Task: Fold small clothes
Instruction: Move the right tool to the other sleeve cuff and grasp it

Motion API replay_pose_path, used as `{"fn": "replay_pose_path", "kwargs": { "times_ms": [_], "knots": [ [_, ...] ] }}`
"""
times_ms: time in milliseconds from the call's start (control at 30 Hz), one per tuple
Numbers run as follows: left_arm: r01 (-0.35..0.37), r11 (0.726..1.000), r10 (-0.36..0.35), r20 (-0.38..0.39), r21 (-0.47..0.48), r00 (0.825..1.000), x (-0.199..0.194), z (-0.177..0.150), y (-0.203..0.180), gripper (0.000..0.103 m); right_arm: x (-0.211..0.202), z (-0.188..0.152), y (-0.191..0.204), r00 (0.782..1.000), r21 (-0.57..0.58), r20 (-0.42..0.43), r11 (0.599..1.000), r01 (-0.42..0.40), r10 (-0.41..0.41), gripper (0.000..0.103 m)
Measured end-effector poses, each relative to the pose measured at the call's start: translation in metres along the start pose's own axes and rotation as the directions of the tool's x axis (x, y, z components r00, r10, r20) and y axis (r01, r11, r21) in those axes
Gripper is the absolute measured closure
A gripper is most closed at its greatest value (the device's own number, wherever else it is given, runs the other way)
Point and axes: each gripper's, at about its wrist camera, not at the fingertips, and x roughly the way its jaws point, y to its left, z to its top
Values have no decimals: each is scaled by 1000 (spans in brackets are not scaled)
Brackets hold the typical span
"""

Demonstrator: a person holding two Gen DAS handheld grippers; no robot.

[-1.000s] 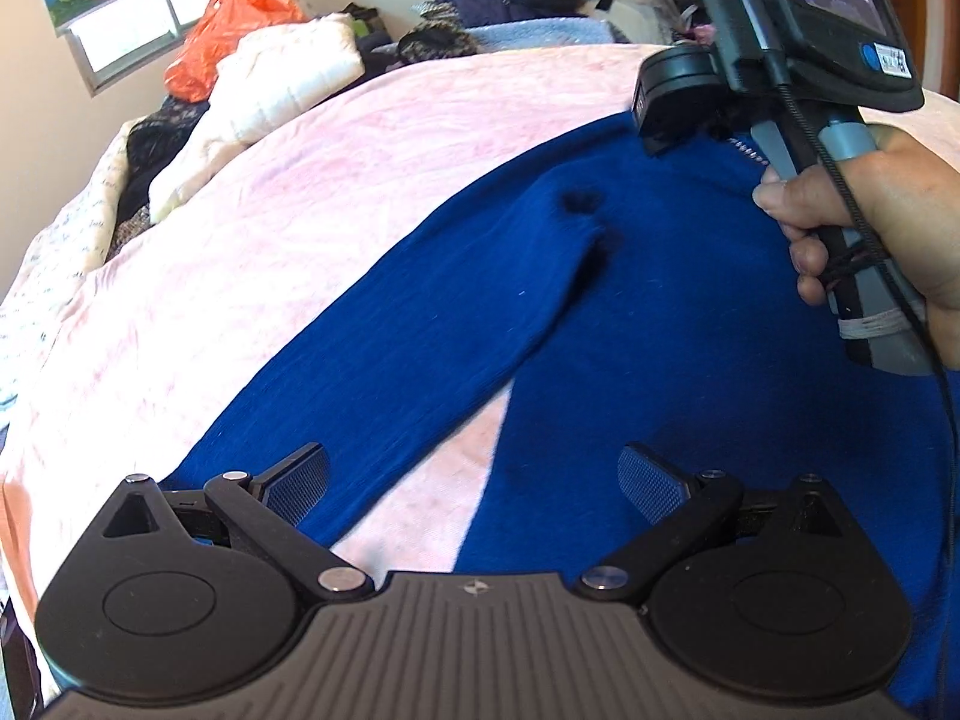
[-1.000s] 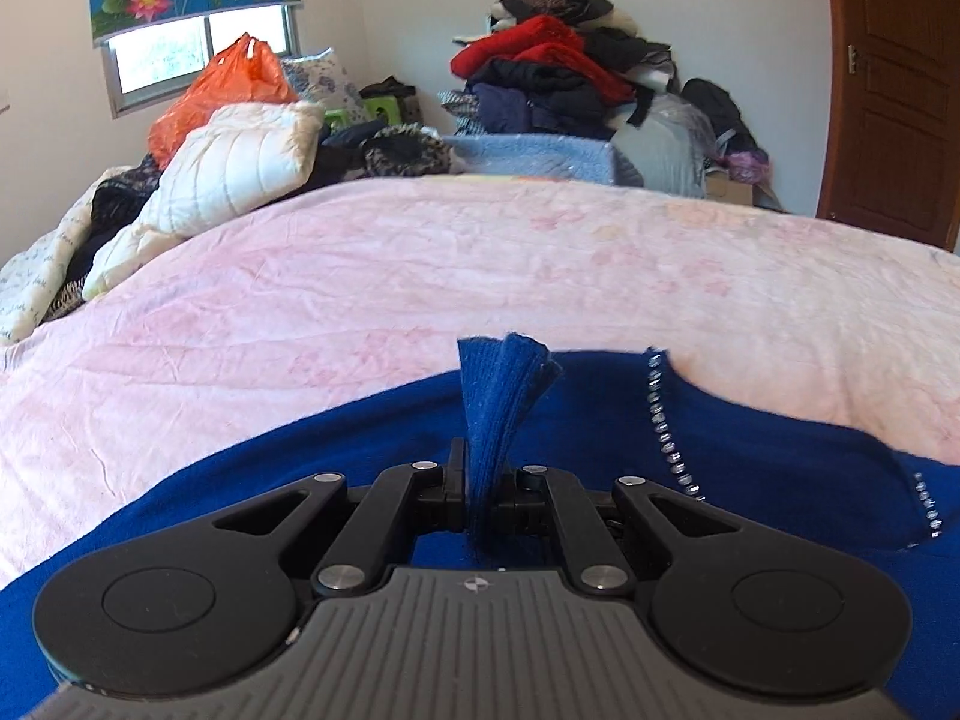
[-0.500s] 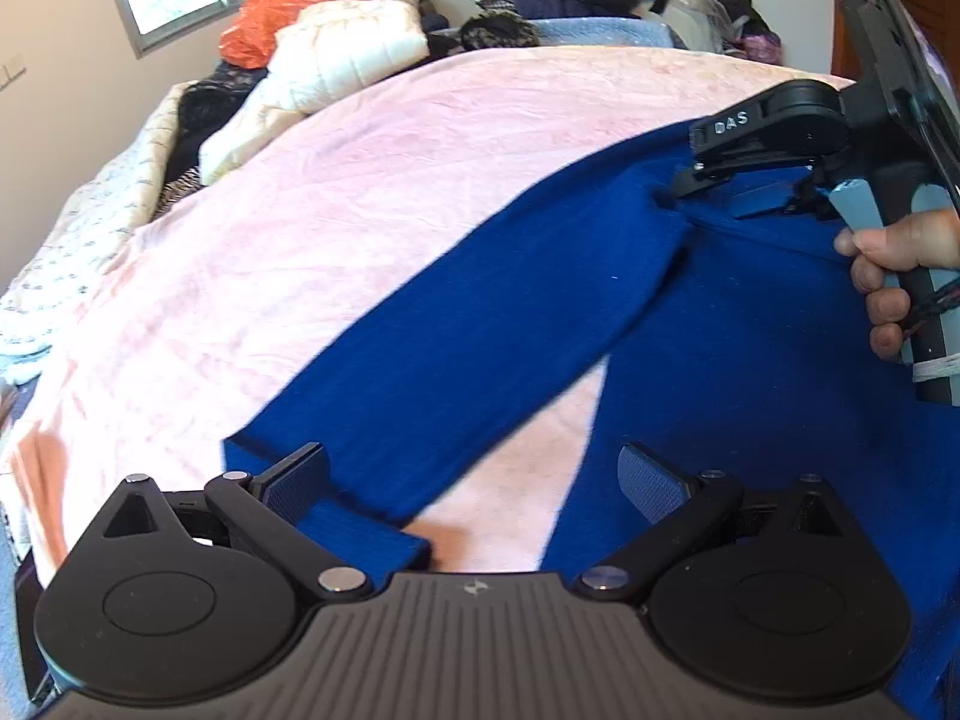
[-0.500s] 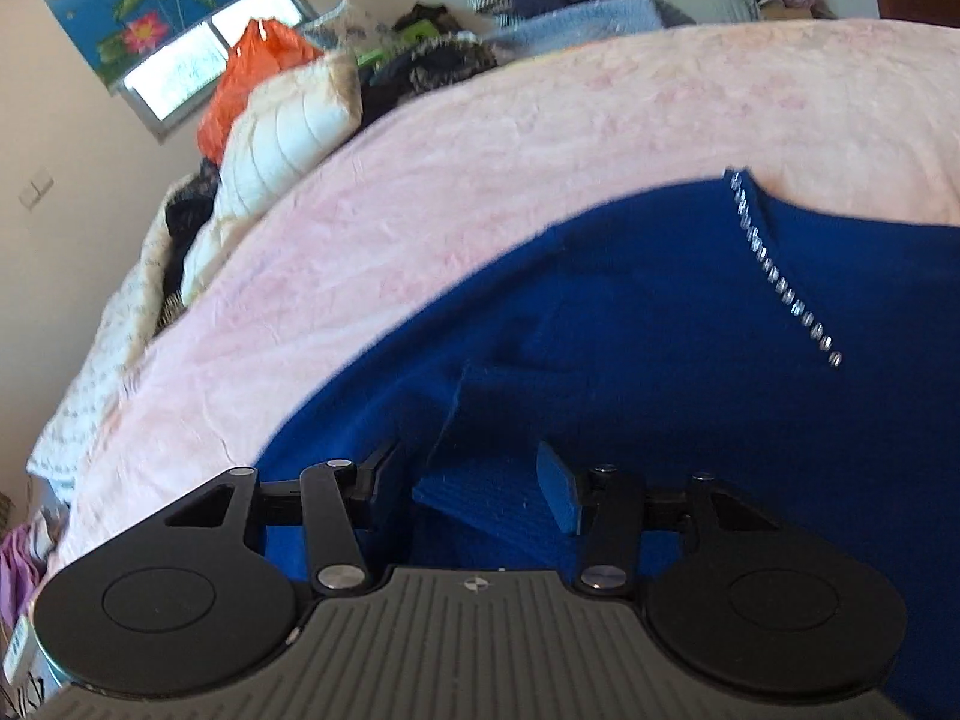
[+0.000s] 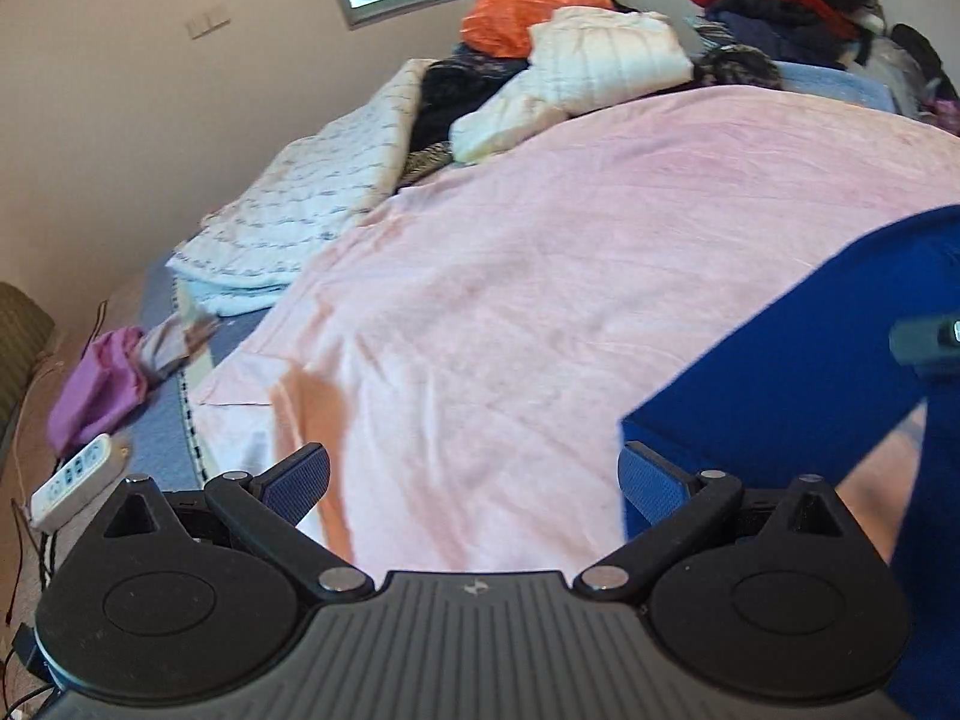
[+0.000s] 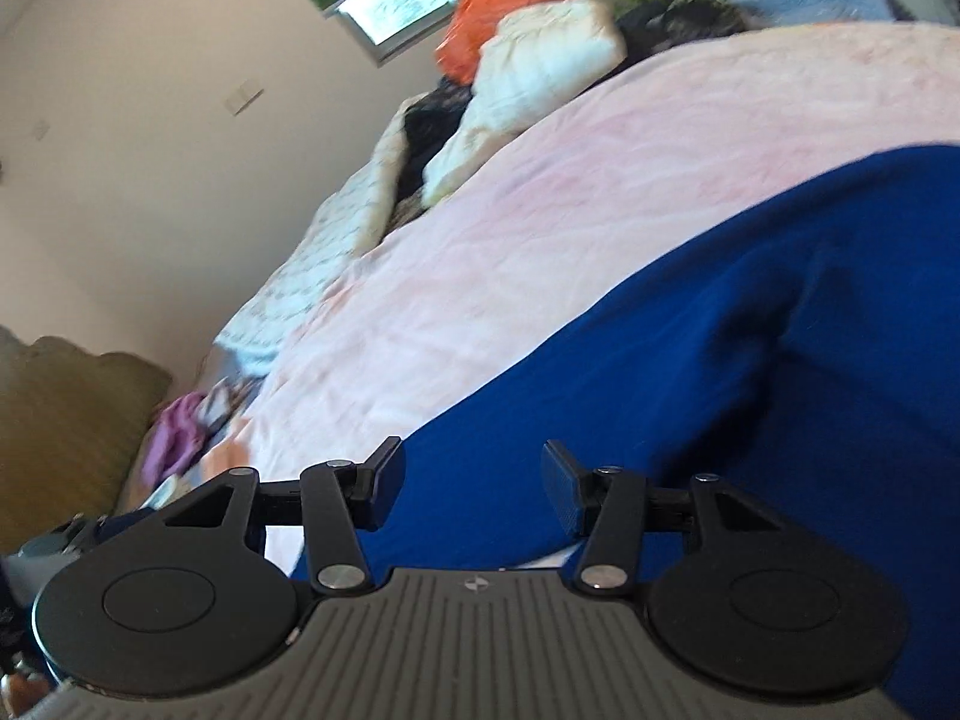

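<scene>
While the blue sweater [image 6: 690,348] lies spread on the pink bed [image 5: 540,252], sleeve stretched out flat, no fold looks complete; most of the task remains. Left gripper [image 5: 474,480]: released, empty, low over the bed beside the sleeve end. Right gripper [image 6: 474,480]: released, tilted, hovering over the sweater.

The sweater [image 6: 690,360] is deep blue. The bedsheet [image 5: 540,276] is pale pink. A bag [image 5: 522,6] is orange, a quilt [image 5: 312,204] white with dark dashes.

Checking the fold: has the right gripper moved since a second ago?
Yes. The right gripper released the blue knit sweater and swung left toward the window, jaws open.
</scene>
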Motion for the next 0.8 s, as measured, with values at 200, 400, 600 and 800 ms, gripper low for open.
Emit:
{"fn": "replay_pose_path", "kwargs": {
  "times_ms": [200, 400, 600, 800],
  "knots": [
    [-100, 989, 106, 53, -105, 993, -8, 14, 56, 0, 56, -25, 44, 976, 26, -216, 999, -27, 32, 48],
    [-172, 966, 191, 85, -193, 978, -19, 18, 100, 0, 93, -15, 90, 864, 319, -239, 876, -362, 444, 42],
    [-151, 967, 162, 35, -205, 986, -2, 8, 99, 0, 54, 3, 115, 958, 25, -129, 967, -254, 255, 25],
    [-106, 983, 111, 25, -148, 994, 3, 4, 78, 0, 35, -72, 147, 970, -702, 7, 689, 178, -244, 27]
  ]
}}
